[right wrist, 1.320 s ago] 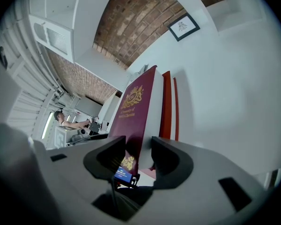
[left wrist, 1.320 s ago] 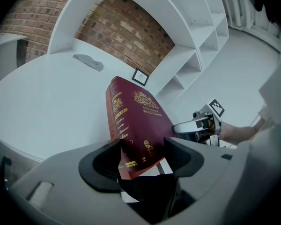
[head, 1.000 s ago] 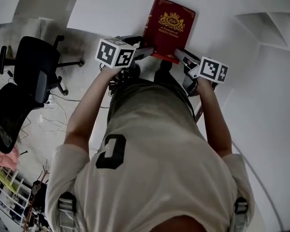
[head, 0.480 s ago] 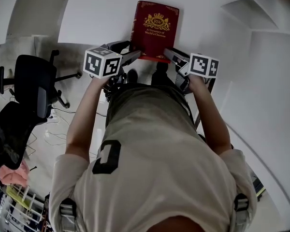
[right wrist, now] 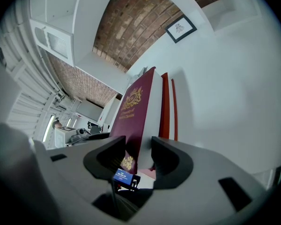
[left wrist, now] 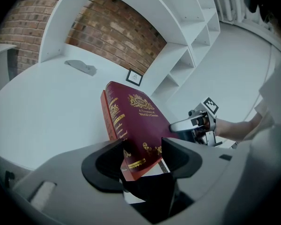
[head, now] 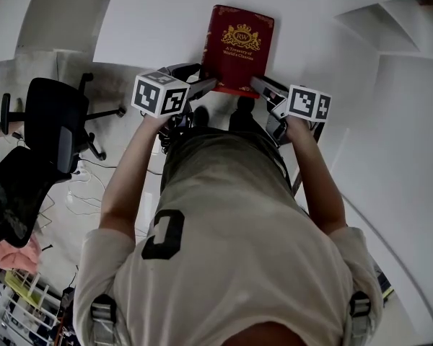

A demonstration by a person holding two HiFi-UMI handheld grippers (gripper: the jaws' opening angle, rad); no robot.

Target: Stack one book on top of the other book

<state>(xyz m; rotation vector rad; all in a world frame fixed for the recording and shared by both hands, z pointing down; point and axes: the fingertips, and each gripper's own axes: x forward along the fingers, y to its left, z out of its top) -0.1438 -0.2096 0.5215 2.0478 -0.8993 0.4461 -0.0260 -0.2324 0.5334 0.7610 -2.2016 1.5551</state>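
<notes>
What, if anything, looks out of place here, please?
Nothing stands out. The red book looks intact, at the near edge of the white table, its near corners inside the right gripper and the left gripper, whose jaws have just been closing.

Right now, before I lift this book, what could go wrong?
Jaws of the left gripper have just been closing with a corner of the maroon book between them; if not tight, a lift could twist it in the right gripper. Both sit at near corners only, so the far end may sag or drag.
</notes>
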